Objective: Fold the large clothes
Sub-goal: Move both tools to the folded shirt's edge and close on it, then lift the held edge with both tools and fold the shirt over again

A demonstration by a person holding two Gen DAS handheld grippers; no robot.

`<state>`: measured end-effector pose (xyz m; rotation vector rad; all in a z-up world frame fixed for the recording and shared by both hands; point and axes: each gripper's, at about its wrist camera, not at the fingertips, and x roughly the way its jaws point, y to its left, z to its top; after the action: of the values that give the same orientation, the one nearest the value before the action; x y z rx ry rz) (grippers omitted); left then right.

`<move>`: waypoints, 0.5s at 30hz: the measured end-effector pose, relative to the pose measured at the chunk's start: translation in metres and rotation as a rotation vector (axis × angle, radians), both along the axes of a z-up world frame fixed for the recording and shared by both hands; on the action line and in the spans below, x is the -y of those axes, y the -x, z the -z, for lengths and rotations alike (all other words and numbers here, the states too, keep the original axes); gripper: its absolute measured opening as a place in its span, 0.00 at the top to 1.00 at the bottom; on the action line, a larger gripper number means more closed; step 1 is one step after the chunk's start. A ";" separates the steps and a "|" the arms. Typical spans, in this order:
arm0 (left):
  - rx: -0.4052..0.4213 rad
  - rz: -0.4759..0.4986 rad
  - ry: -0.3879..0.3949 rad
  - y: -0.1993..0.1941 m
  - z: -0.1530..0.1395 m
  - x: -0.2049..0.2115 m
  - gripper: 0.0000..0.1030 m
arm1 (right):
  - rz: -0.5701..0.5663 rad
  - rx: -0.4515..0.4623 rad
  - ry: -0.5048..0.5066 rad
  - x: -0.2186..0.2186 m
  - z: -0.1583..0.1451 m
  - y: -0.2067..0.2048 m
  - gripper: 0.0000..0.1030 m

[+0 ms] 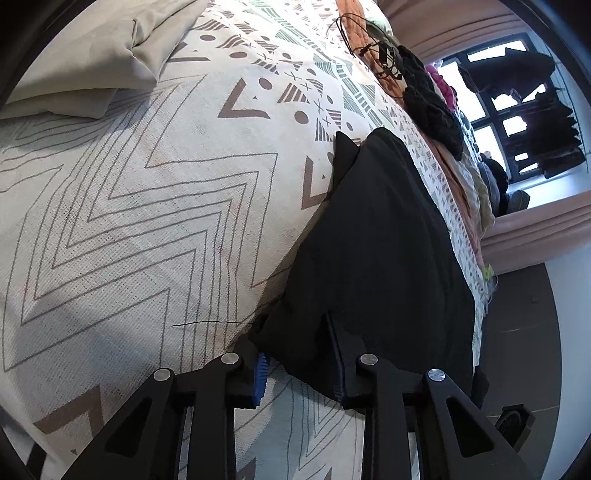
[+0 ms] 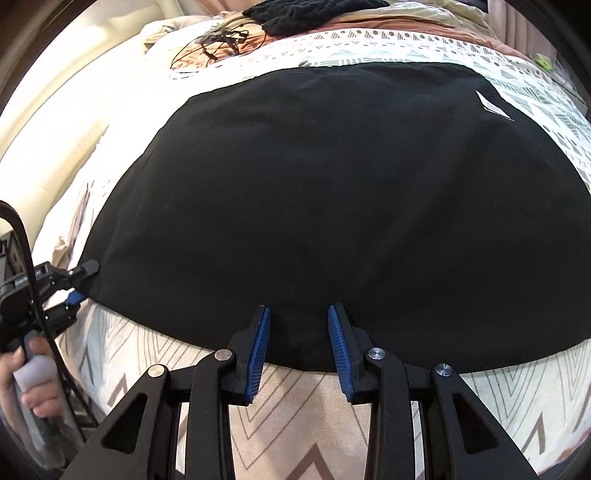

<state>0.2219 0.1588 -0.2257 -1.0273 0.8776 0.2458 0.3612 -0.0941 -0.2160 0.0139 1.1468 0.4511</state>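
Note:
A large black garment [image 1: 380, 240] [image 2: 332, 184] lies spread flat on the patterned bed cover [image 1: 147, 221] [image 2: 295, 406], with a small white label [image 2: 491, 105] near its far right edge. My left gripper [image 1: 295, 339] [image 2: 83, 280] straddles the garment's near left corner, one finger above the cloth and one below, with a gap still showing between the pads. My right gripper [image 2: 298, 308] hovers over the near hem, its blue pads [image 2: 258, 347] apart with black cloth lying between them. A person's hand [image 2: 33, 380] grips the left gripper's handle.
A folded beige cloth [image 1: 92, 55] lies at the far left of the bed. A black knit item [image 1: 432, 103] [image 2: 314, 14], tangled black cables [image 1: 376, 51] [image 2: 218, 40] and more clothes line the far side. A window [image 1: 517, 110] and dark floor [image 1: 524, 332] lie beyond the bed.

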 end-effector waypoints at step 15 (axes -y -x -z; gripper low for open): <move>-0.041 -0.101 0.039 0.004 -0.002 0.003 0.74 | 0.085 -0.026 0.016 -0.004 -0.005 -0.060 0.81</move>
<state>0.2177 0.1559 -0.2240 -1.1080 0.8718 0.3368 0.4208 -0.0904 -0.2113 0.0538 1.1708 0.3673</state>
